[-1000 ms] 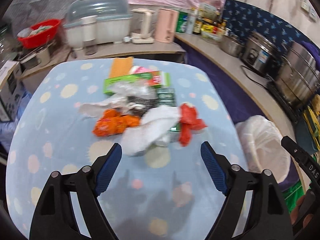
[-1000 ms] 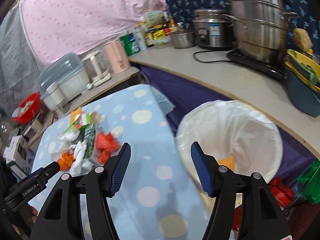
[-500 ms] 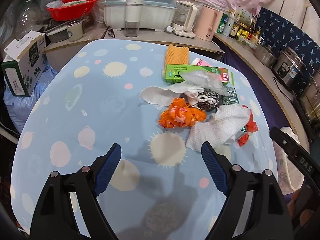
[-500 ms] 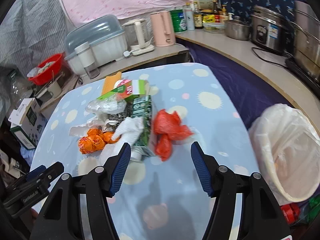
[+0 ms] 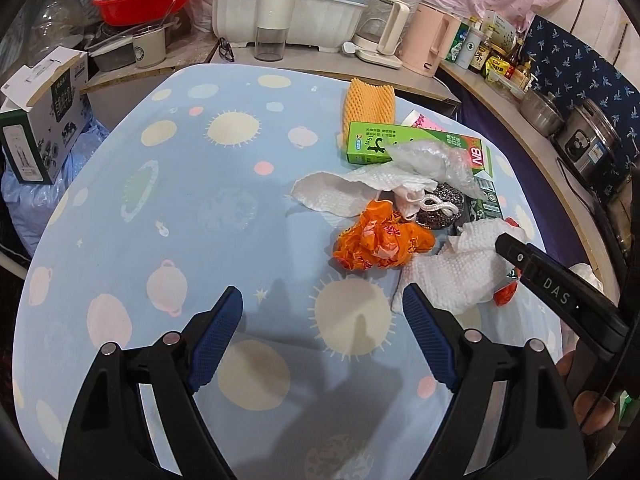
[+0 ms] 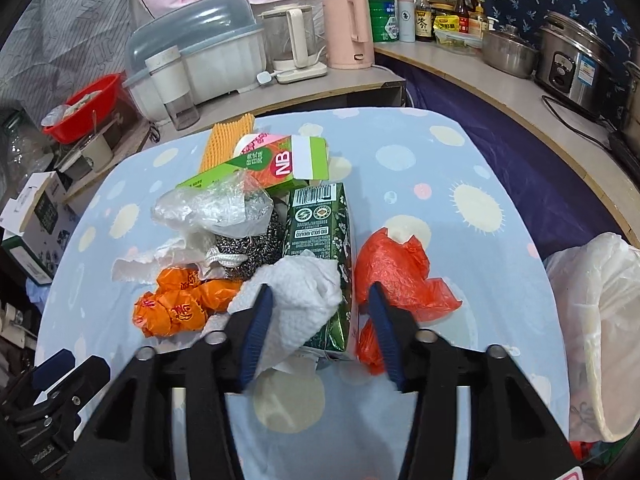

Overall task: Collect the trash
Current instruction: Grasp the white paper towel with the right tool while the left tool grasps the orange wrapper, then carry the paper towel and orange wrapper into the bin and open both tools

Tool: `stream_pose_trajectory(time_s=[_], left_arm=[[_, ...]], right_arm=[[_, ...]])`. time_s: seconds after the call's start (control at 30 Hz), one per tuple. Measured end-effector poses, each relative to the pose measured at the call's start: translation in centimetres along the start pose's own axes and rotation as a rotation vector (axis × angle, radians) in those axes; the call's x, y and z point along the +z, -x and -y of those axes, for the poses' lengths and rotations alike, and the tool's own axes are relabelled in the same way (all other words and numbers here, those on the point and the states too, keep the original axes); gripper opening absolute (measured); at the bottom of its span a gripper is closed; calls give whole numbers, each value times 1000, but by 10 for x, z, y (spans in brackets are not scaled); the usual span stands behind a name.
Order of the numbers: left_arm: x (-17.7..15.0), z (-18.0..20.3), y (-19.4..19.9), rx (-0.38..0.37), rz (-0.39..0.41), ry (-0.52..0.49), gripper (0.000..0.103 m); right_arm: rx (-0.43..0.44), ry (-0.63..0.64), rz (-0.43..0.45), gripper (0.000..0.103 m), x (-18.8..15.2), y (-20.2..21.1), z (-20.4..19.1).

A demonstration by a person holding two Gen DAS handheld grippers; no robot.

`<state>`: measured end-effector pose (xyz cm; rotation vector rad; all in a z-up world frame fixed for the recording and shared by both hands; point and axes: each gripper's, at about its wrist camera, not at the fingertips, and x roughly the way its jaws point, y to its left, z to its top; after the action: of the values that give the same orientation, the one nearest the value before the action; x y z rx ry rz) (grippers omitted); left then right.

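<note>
Trash pile: a heap on the table (image 5: 168, 208), toward its right side, well clear of the near edge.
Right tongs (image 6: 318, 330): released, fingers spread, low over the near edge of the heap; the white paper towel (image 6: 302, 300) and the near end of the dark green carton (image 6: 322, 256) lie between the fingers, though I cannot tell whether the pads touch them.
Left tongs (image 5: 322, 340): released and wide apart, hovering over bare cloth near the front of the table, short of the heap.
Around the towel: orange wrapper (image 6: 180, 304) on its left, red plastic bag (image 6: 394, 272) on its right, steel scourer (image 6: 250, 246) and clear plastic (image 6: 204, 208) behind it.
Further back: green box (image 5: 416, 146) and yellow foam net (image 5: 368, 106).
Bin: white-lined trash bin (image 6: 600, 328) beside the table's right edge.
</note>
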<state>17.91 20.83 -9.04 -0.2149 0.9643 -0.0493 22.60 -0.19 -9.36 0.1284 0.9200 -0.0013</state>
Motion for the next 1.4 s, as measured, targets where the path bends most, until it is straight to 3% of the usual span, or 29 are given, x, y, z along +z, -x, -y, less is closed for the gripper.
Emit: stream_pose_trajectory(time_s=[0.17,0.37,0.57,0.83,0.9,1.0,1.4], left_arm=[[4,5,-7,-6,-4,-8,78],[12,14,-21,-31,-14,-13,78],[22,25,-41,-56,-28,-11,78],[22,42,-58,-60,-46,-72,47],[20,45,-54,-65,-34,-85,38],[16,50,-45,-76,-33,-105,35],[-16,83,19,-131,1,-197,34]], right_arm=[[-7,13,15,9,-3,8,-2],[60,-28,57,7,-6,40,8],[75,-59,89,7,-13,75,25],[51,-111,75,7,-33,95,53],[43,-121,73,7,-37,98,60],[34,-135,77,8,-42,104,68],[4,-189,150,7,-59,150,106]])
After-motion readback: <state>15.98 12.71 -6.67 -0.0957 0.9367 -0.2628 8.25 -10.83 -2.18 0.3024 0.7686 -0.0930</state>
